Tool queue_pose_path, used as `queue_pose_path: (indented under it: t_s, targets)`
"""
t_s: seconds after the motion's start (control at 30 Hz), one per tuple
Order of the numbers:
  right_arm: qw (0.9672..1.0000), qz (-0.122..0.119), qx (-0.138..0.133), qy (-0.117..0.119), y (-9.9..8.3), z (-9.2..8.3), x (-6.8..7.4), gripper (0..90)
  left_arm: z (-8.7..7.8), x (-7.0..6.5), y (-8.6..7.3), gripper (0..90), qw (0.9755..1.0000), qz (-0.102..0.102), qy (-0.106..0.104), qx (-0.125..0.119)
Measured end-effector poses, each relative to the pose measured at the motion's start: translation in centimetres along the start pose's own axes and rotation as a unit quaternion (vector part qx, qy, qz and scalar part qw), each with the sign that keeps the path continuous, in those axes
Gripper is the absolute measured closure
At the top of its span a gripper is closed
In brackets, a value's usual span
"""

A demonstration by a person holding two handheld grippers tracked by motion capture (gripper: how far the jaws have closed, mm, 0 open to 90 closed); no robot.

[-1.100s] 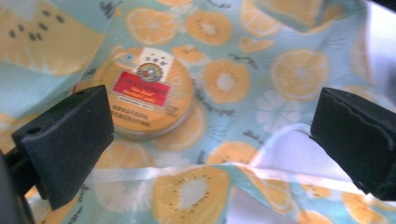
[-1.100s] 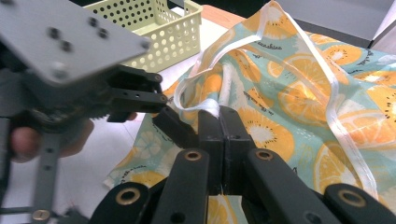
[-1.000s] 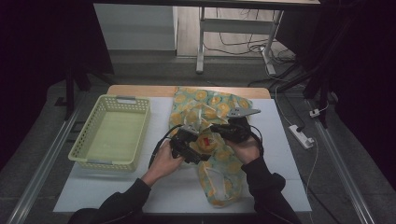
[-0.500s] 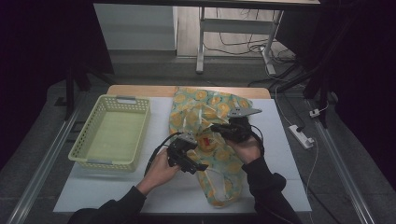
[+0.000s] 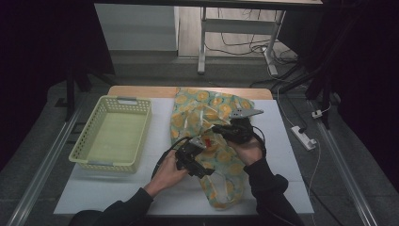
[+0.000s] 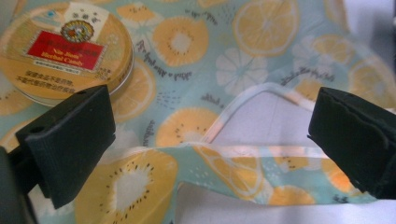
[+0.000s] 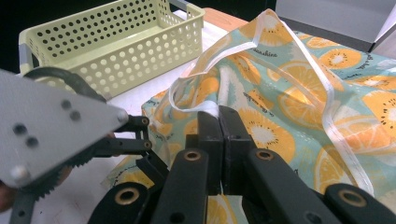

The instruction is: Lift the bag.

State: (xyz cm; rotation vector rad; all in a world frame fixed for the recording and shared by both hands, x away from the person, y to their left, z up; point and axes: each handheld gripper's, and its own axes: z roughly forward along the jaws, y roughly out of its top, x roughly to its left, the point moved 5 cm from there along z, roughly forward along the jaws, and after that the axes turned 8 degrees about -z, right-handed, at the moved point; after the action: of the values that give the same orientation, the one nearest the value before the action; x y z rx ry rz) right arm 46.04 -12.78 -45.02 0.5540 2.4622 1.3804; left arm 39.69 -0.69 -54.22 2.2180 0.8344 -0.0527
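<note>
- Two grippers at one fruit-print bag [image 5: 207, 117]: thin, limp, light cloth.
- Right gripper [image 7: 218, 122] pinched on white hem [image 7: 196, 105].
- Left gripper [image 6: 210, 140] spread wide over the opposite hem.
- Best taken by hems; candy tin [image 6: 65, 51] likely to slide.

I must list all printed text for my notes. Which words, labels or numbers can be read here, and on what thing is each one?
"Herbal Candy": on the red label of the round tin; the line above it is too blurred to be sure.
Small characters under the red label: too small to read.
"sunshine": on the fruit-print bag, near its white-edged handle.
Other script lines on the bag: too blurred to read.
The basket: no text.
</note>
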Motion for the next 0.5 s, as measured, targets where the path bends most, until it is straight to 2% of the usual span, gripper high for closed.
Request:
queue_pose_path:
  t_s: [0.2,0.33,0.4,0.5]
  targets:
    - [1.0,0.001,0.0,0.0,0.0,0.0,0.0,88.4,1.5,0.2,-0.5,1.4,0.9997,0.012,0.005,0.019]
    - [1.0,0.001,-0.001,0.0,0.0,-0.1,-0.1,88.4,2.4,0.5,-1.0,1.4,0.9989,0.02,0.022,0.037]
    - [1.0,0.001,-0.001,-0.001,0.0,-0.1,-0.2,88.3,2.6,0.7,-1.1,1.3,0.9983,0.023,0.036,0.04]
    - [1.0,0.002,-0.003,-0.001,0.0,-0.2,-0.2,88.4,2.9,0.9,-1.2,1.1,0.9978,0.028,0.042,0.042]
